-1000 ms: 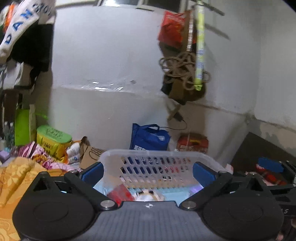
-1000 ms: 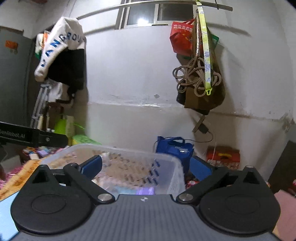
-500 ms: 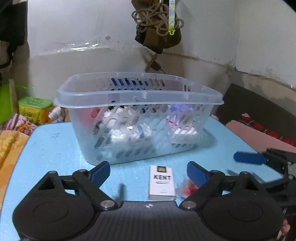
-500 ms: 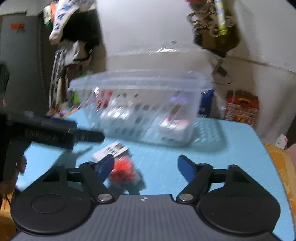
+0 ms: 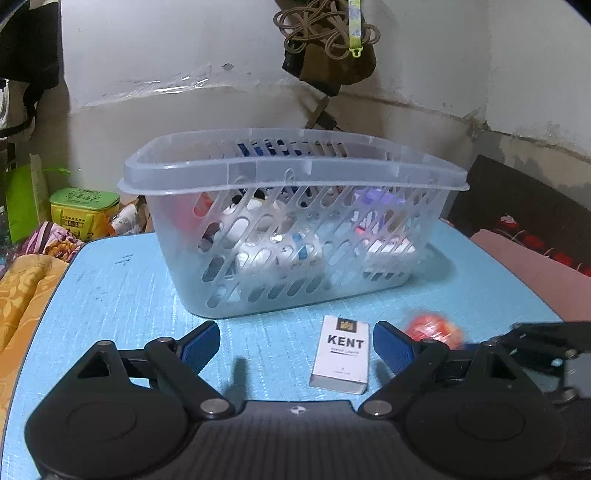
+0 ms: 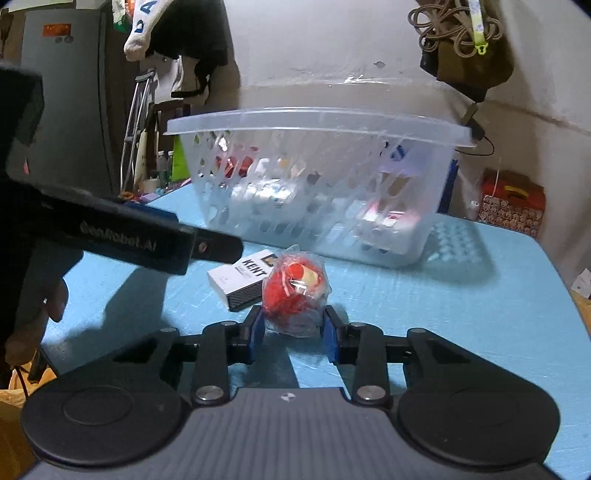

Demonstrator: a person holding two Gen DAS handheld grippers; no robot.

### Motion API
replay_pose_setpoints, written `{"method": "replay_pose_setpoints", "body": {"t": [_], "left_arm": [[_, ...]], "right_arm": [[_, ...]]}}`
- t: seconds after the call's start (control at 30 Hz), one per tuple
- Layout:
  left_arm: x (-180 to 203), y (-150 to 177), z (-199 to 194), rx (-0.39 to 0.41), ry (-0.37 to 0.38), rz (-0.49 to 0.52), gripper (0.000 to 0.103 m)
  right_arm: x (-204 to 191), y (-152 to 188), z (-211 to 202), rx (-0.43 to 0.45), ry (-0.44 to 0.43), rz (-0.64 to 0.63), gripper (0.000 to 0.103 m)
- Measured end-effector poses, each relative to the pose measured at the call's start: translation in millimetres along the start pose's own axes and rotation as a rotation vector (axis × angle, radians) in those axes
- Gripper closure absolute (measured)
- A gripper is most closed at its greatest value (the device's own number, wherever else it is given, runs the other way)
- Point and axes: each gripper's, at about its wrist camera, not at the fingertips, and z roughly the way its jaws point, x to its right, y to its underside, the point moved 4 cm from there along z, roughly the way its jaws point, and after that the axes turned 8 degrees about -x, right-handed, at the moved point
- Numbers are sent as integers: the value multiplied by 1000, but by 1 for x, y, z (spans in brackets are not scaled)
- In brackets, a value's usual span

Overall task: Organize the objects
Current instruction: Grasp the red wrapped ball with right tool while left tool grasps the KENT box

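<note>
My right hand-held gripper (image 6: pixel 293 334) pinches the plastic-wrapped red ball (image 6: pixel 295 291), left hand-held gripper (image 5: pixel 295 345) wide open, empty; slick wrap may slip.

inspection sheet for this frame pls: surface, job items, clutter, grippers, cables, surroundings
Surface: blue table, scuffed, otherwise bare around the items.
Job's things: clear slotted basket upright, already holding several items; KENT pack lying flat in front of it; red wrapped item beside the pack.
Clutter: green tin and patterned cloth off the table's far left edge.
Grippers: right gripper closed on the red wrapped item; left gripper open, empty, near the pack.
Cables: coiled cord hanging on the wall.
Surroundings: white wall, hung clothes, red box on the floor.
</note>
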Motion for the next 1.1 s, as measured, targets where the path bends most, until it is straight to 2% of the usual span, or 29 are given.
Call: {"method": "replay_pose_setpoints", "body": {"t": [0.13, 0.43, 0.47, 0.53, 0.6, 0.7, 0.93, 1.1], "left_arm": [[2, 4, 8, -22, -5, 12, 10], [27, 13, 17, -37, -40, 126, 12], [28, 14, 18, -38, -39, 127, 16], [30, 15, 20, -42, -56, 135, 45], [32, 16, 20, -43, -32, 141, 61], [35, 18, 16, -14, -78, 170, 61], [30, 16, 3, 26, -65, 152, 61], [30, 17, -2, 53, -78, 175, 61]], "right_arm": [[16, 3, -6, -8, 12, 35, 67], [28, 4, -12, 6, 15, 53, 67], [28, 4, -12, 5, 11, 53, 67], [29, 5, -11, 2, 9, 49, 67], [29, 6, -11, 2, 10, 49, 67], [29, 6, -12, 4, 14, 50, 67], [28, 5, -12, 12, 19, 48, 67], [27, 3, -12, 15, 30, 38, 67]]}}
